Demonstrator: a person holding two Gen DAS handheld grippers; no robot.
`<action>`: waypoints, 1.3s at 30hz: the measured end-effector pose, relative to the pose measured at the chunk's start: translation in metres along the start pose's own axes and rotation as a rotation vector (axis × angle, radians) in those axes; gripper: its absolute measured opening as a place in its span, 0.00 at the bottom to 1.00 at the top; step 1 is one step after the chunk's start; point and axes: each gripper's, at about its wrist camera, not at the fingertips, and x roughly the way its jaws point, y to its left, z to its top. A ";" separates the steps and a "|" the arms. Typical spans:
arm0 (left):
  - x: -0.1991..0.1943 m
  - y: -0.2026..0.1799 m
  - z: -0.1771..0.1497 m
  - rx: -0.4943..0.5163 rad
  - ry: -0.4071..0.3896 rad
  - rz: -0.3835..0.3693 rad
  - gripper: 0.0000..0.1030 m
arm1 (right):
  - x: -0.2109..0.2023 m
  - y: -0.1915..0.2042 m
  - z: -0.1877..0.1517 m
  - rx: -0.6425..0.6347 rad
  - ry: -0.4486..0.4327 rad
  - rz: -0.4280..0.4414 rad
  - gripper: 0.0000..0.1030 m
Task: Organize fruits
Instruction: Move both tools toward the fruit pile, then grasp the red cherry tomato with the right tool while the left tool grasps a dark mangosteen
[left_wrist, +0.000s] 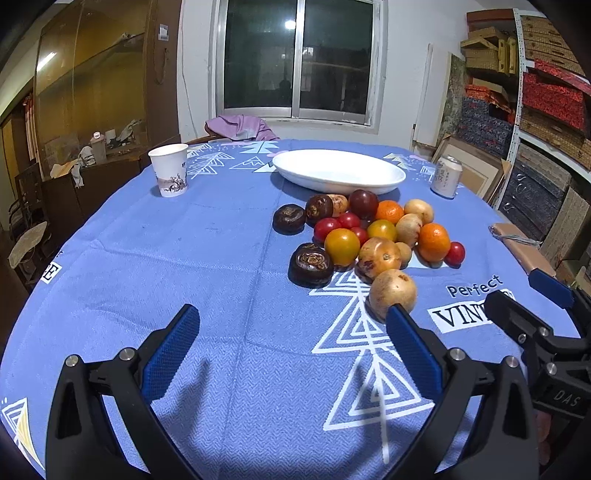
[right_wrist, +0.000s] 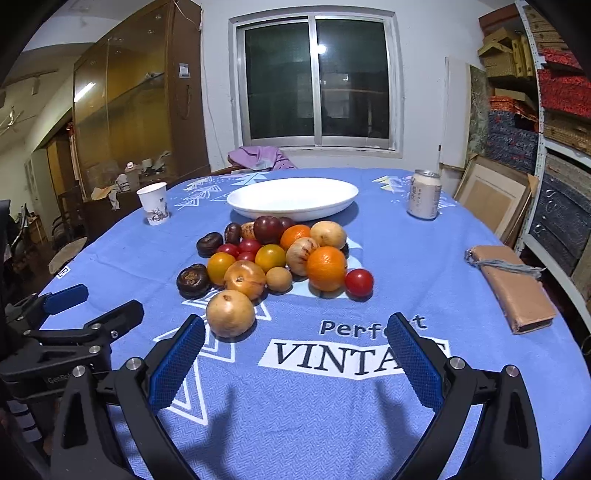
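White plate (right_wrist: 236, 201) holds nothing — fruit pile (right_wrist: 280, 254) lies on the tablecloth (right_wrist: 406, 266) just before it. Left gripper (left_wrist: 291, 325) and right gripper (right_wrist: 295, 332): fingers spread, gripping nothing.

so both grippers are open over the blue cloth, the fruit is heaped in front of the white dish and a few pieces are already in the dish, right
Not quite. The white dish holds no fruit yet; the right wrist view looks into its bare inside. The rest stands: the left gripper and right gripper are both open over the blue cloth, and the fruit pile sits on the cloth in front of the dish.
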 end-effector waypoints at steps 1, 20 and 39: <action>0.000 -0.001 0.000 0.004 -0.002 0.005 0.96 | -0.001 -0.001 0.000 0.007 0.000 0.006 0.97; 0.006 0.007 -0.003 -0.043 0.034 -0.005 0.96 | 0.006 -0.019 -0.003 0.131 0.021 0.101 0.97; 0.028 0.017 0.022 0.133 0.117 -0.058 0.96 | 0.018 -0.044 0.006 0.068 0.164 0.358 0.97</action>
